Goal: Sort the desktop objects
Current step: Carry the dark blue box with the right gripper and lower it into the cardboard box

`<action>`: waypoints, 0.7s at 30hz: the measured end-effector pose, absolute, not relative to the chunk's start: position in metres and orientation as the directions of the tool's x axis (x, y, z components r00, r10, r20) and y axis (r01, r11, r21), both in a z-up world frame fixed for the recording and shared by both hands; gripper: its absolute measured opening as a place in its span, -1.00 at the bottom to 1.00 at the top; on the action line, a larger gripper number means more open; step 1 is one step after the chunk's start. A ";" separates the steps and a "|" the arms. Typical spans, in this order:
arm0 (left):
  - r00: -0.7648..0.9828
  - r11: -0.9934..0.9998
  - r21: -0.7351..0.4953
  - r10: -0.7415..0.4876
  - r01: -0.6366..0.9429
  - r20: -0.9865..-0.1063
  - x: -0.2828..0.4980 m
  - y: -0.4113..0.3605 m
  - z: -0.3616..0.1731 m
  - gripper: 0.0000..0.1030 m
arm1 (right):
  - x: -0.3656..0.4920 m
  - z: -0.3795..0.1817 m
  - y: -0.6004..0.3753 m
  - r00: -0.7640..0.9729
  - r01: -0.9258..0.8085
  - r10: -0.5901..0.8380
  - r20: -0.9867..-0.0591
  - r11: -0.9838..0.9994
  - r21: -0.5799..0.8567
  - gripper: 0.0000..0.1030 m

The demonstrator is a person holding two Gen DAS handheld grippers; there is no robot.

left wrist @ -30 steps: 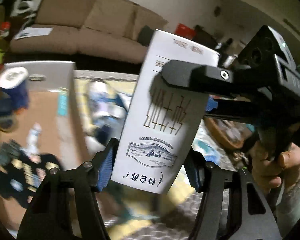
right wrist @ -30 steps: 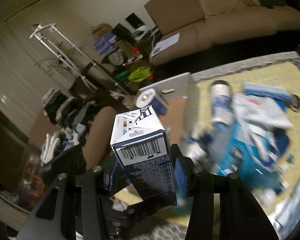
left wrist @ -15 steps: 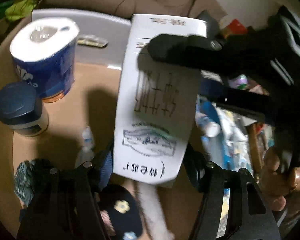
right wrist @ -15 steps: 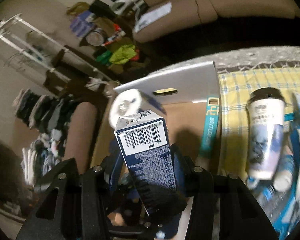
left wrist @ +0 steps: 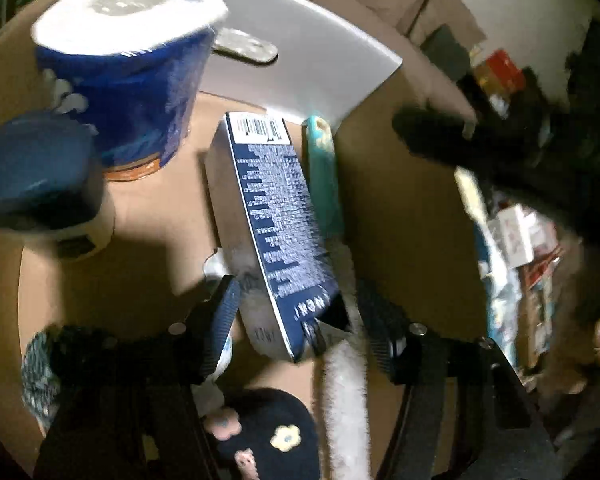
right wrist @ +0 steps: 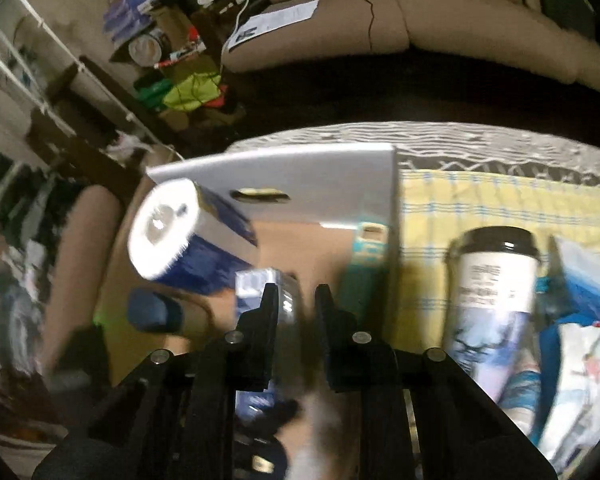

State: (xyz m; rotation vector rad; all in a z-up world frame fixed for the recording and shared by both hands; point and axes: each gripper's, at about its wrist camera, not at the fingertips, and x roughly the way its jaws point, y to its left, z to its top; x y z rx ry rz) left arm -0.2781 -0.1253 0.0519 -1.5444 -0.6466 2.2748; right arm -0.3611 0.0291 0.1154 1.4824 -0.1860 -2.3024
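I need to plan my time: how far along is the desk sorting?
Done: a toilet roll, a blue-lidded jar and a flowered sock already sit in the cardboard box. In hand: the left gripper holds the carton low inside the box; the right gripper has just been closing its jaws, with nothing clearly between them. Left: the coffee cup and blue packets wait outside on the yellow cloth.

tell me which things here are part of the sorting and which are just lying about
Job: carton, cardboard box, toilet roll, blue-lidded jar, lidded cup.
Lying about: sofa, paper sheet on it, green cloth beside it.
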 end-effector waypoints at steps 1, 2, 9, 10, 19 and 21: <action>-0.384 -0.844 -0.536 0.500 -0.015 -0.777 -0.272 -0.127 0.058 0.11 | -0.357 0.116 0.032 -0.366 0.259 -0.389 -0.845 -0.915 0.309 -0.60; -0.395 -0.843 -0.537 0.503 -0.028 -0.769 -0.266 -0.128 0.064 0.11 | -0.354 0.117 0.033 -0.368 0.267 -0.391 -0.844 -0.913 0.307 -0.54; -0.529 -0.819 -0.564 0.526 -0.104 -0.666 -0.225 -0.159 0.128 0.32 | -0.346 0.115 0.005 -0.340 0.320 -0.398 -0.852 -0.901 0.293 -0.02; -0.537 -0.820 -0.563 0.523 -0.105 -0.662 -0.219 -0.153 0.135 0.40 | -0.345 0.112 -0.002 -0.329 0.329 -0.392 -0.859 -0.900 0.284 -0.02; -0.612 -0.837 -0.537 0.479 -0.103 -0.629 -0.152 -0.183 0.146 0.48 | -0.337 0.086 -0.056 -0.346 0.388 -0.191 -0.918 -0.921 0.045 0.30; -0.614 -0.834 -0.539 0.487 -0.115 -0.622 -0.147 -0.188 0.149 0.48 | -0.337 0.078 -0.066 -0.343 0.397 -0.147 -0.928 -0.918 -0.001 0.29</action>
